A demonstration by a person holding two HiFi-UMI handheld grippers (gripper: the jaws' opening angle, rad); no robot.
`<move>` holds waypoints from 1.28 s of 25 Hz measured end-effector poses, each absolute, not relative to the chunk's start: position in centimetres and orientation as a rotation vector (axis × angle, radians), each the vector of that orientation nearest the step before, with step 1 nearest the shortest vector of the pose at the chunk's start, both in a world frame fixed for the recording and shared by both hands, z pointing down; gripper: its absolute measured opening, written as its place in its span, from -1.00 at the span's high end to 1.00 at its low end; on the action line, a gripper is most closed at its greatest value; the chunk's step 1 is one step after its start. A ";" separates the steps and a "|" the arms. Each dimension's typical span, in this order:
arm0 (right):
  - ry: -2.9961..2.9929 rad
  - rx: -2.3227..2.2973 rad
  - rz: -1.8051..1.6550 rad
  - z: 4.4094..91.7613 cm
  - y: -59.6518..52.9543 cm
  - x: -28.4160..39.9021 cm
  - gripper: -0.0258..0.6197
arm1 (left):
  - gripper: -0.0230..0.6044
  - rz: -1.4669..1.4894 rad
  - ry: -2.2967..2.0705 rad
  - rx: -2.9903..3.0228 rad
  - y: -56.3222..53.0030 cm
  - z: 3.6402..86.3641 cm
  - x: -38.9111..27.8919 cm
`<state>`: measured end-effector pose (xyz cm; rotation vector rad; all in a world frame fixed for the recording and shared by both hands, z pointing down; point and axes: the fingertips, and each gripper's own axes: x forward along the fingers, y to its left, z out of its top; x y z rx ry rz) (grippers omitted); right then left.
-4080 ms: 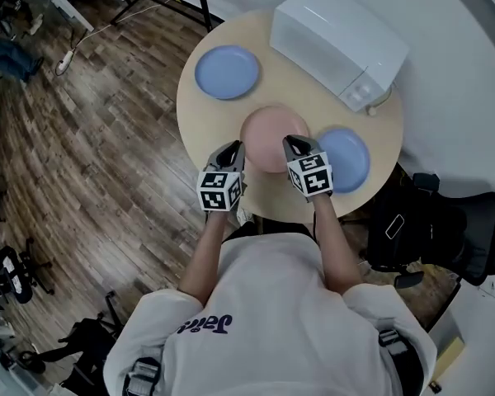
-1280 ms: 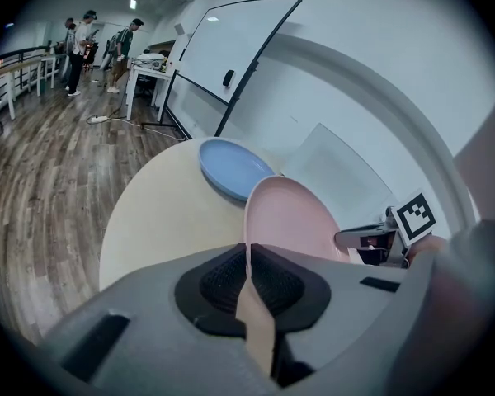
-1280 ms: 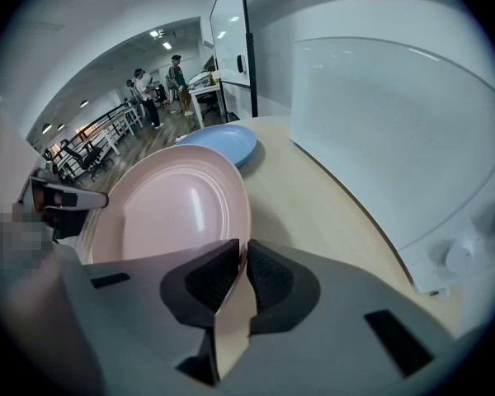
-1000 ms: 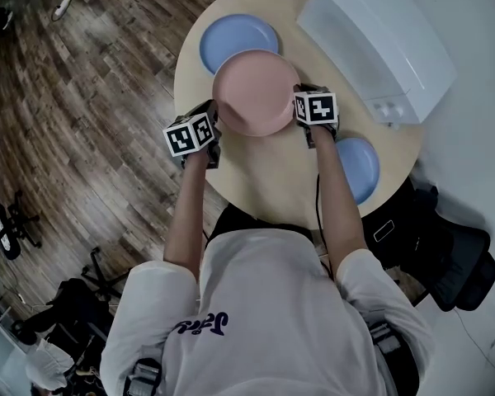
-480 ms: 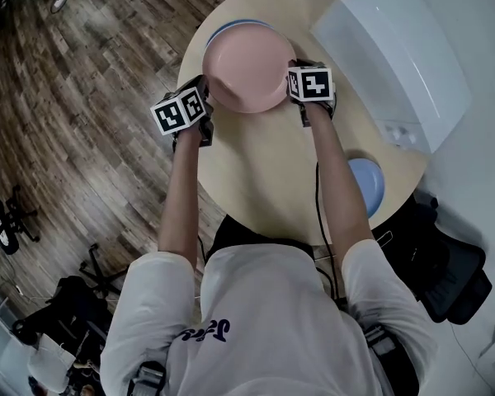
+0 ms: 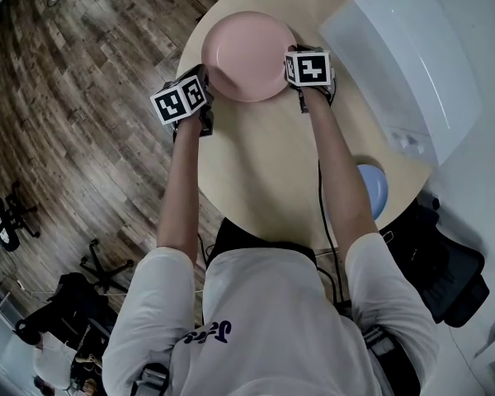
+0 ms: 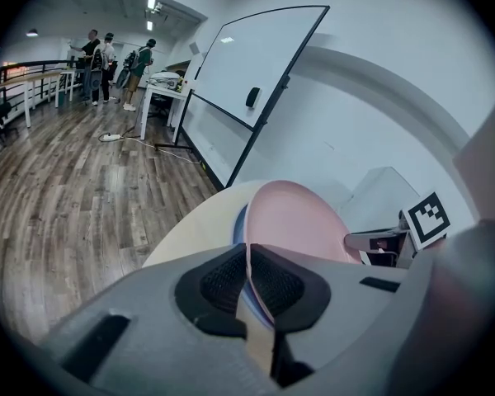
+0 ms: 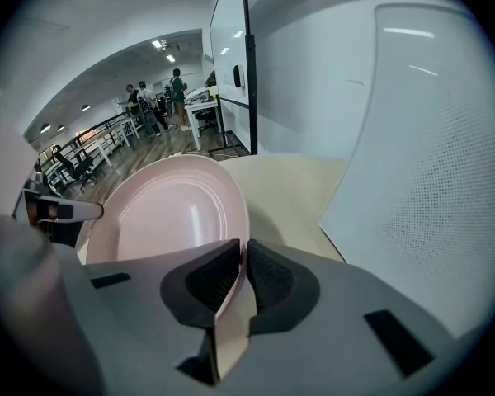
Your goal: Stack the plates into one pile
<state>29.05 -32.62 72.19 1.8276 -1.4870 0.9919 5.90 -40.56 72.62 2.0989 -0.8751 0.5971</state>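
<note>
On the round table (image 6: 264,163), the pink plate (image 6: 249,54) is held at the far side over a blue plate (image 7: 238,221) — its left rim clamped in the left gripper (image 6: 206,89), its right rim in the right gripper (image 6: 294,68).

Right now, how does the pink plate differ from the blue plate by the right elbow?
The pink plate is clamped by the left gripper and right gripper; the blue plate lies free on the table. The pink plate sits far across the table, the blue plate at its near edge. The pink plate looks larger than the blue. Both are round.
</note>
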 end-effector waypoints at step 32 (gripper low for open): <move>-1.618 2.035 0.918 67.3 -23.1 22.2 0.14 | 0.25 0.650 -0.693 2.331 -29.2 68.2 6.5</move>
